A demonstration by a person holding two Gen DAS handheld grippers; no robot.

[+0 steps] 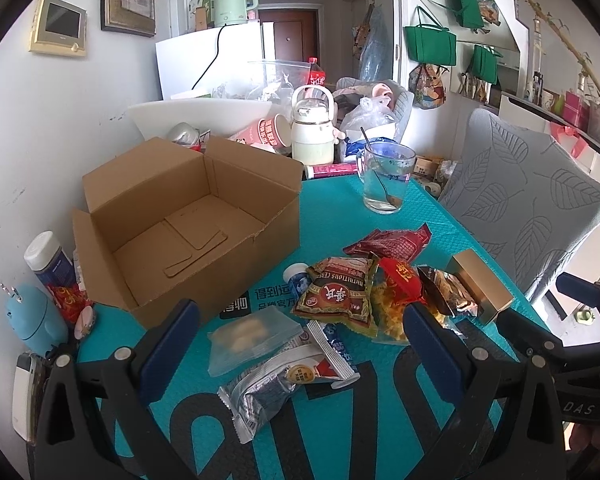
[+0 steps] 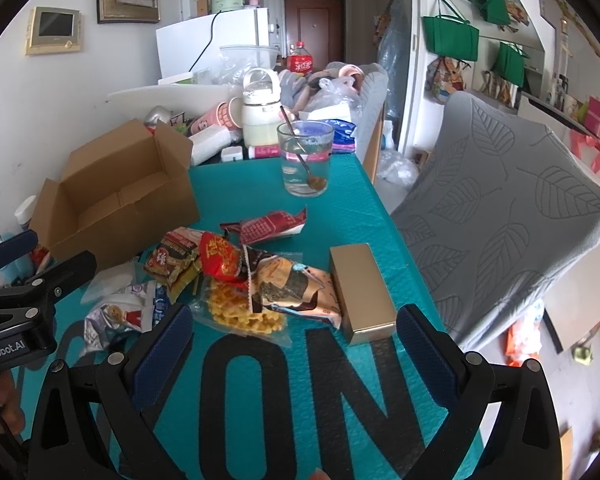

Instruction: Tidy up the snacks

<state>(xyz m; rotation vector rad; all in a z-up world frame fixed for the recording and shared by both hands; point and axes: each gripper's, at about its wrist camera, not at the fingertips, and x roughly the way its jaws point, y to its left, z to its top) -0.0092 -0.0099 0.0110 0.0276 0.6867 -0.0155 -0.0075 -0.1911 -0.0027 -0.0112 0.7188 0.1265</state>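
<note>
An open, empty cardboard box (image 1: 188,228) stands on the teal table mat (image 1: 332,208), left of a heap of snack packets. The heap holds a brown cereal packet (image 1: 338,294), a red packet (image 1: 392,242), a silver packet (image 1: 284,384), a clear bag (image 1: 252,338) and a gold box (image 1: 482,290). My left gripper (image 1: 300,328) is open and empty above the near packets. In the right wrist view the box (image 2: 120,196), a yellow-crisp bag (image 2: 244,312), a seaweed snack packet (image 2: 296,288) and the gold box (image 2: 362,292) show. My right gripper (image 2: 294,334) is open and empty in front of them.
A glass with a spoon (image 1: 386,178) stands behind the snacks. A white bottle (image 1: 312,128), cups and clutter fill the far table end. A grey leaf-patterned chair (image 1: 528,204) stands right of the table. Bottles and a blue object (image 1: 36,316) sit by the left wall.
</note>
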